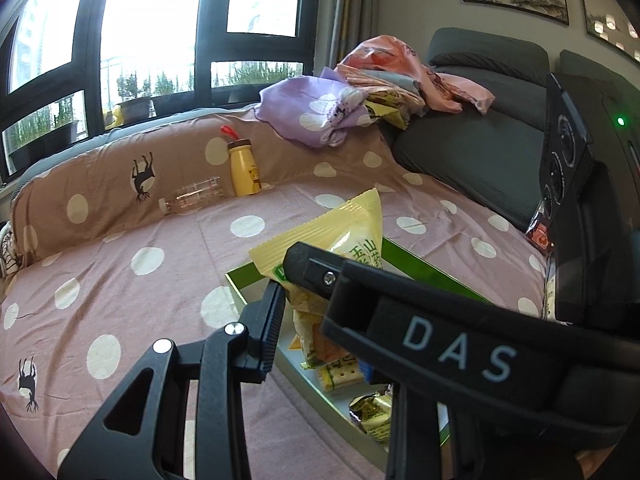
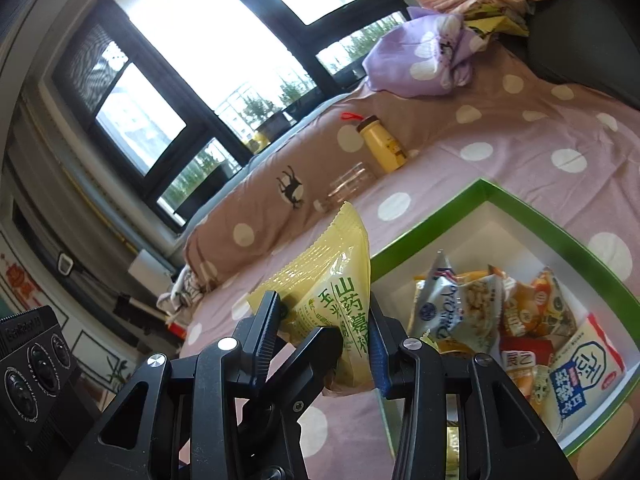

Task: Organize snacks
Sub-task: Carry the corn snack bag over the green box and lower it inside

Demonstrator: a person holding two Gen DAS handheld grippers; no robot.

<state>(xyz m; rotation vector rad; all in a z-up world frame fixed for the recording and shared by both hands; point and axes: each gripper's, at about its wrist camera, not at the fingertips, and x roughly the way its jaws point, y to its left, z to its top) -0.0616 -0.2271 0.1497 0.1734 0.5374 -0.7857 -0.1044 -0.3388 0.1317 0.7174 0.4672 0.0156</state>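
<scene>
Over green box (image 2: pixel 460 204), right gripper (image 2: pixel 324 320) clamping yellow packet (image 2: pixel 332 280)

- Daylight is entering through the window (image 1: pixel 160 20) and is blowing the panes out to plain white in both views.
- The bedspread (image 1: pixel 140 280) is receiving soft, even light; shadows on it are staying faint.
- Fisheye distortion is bending the window frames, and a dark vignette is closing in the corners.
- The right wrist view is showing slight blur toward its left edge.
- A green indicator light (image 1: pixel 620 121) is glowing on the dark device at the right.
- The box rim (image 2: pixel 520 204) is reflecting a mild sheen.
</scene>
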